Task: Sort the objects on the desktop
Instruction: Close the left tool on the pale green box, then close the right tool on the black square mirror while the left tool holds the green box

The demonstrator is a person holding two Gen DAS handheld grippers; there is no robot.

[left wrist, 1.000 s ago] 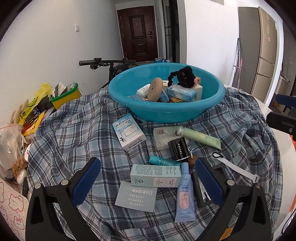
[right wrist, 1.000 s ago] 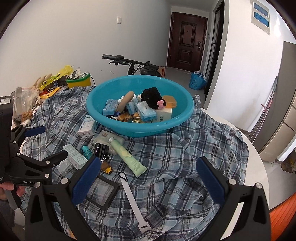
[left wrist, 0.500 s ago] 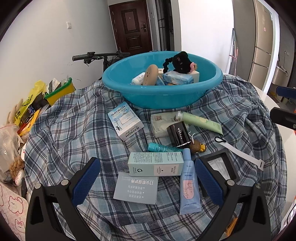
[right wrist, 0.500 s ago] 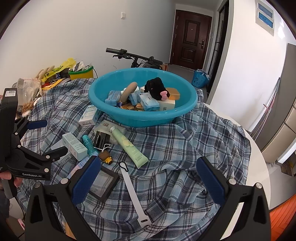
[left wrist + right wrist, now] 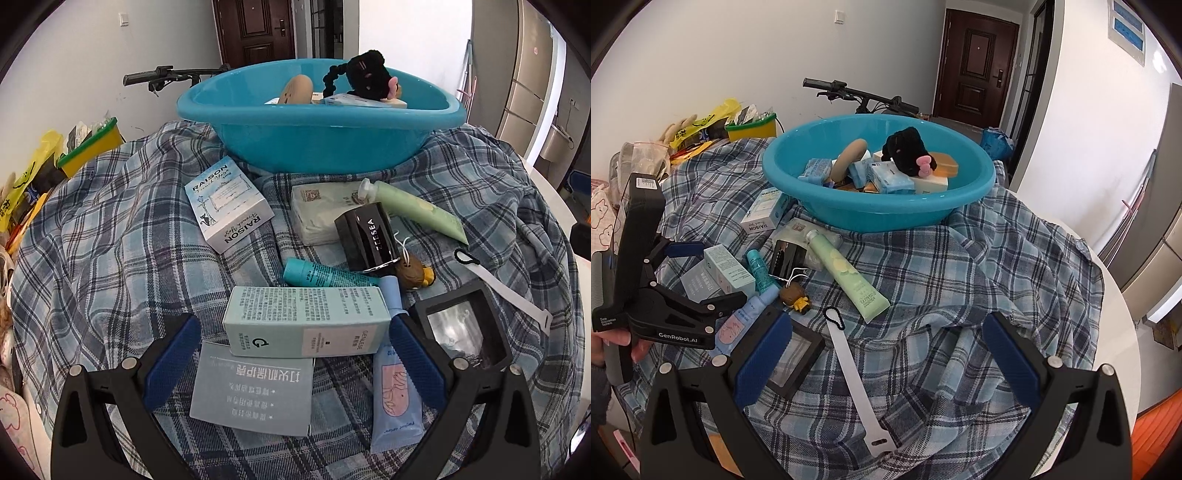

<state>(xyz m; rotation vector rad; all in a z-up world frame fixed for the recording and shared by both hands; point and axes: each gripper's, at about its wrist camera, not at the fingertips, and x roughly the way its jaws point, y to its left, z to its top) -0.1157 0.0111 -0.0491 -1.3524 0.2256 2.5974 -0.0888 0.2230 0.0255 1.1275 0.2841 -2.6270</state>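
Mint carton [image 5: 306,321] between open left gripper [image 5: 295,354] jaws

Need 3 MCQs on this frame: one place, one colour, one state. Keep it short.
1. Where does the black plush toy sit?
A. in the basin
B. on the cloth
C. on the floor

2. What colour is the basin?
A. red
B. turquoise
C. white

3. How is the left gripper?
A. shut on a tube
B. open around the pale green box
C. shut and empty

Answers:
A, it rests on the boxes inside the rim.
B, its wall is turquoise.
B, the pale green box lies between its spread fingers.
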